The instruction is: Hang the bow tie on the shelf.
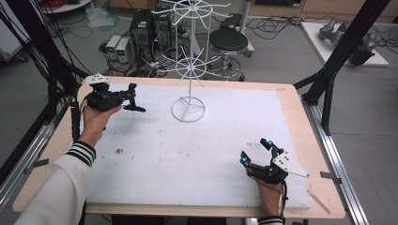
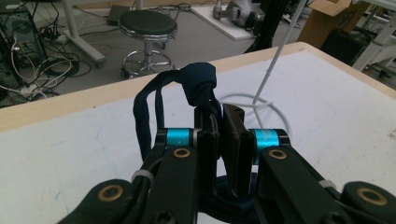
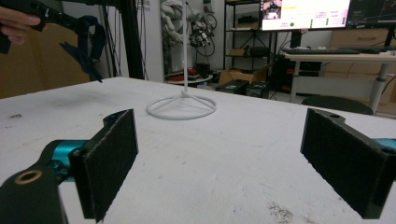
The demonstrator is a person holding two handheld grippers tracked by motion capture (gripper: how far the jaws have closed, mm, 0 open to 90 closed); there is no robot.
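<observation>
Cloth (image 2: 196, 86), dark, knotted and seemingly limp and light, hangs clamped in the left tool (image 2: 219, 135) near the wire rack (image 1: 188, 108); the right tool (image 1: 256, 151) rests wide open, empty.

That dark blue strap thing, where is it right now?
The dark blue strap is pinched between the fingers of the left gripper, held above the far left part of the white table, left of the white wire rack.

The white wire rack (image 1: 189, 61) is cut off by the high view's top edge. The dark strap's (image 2: 198, 88) lower part is hidden behind the left gripper (image 2: 219, 140) jaws.
</observation>
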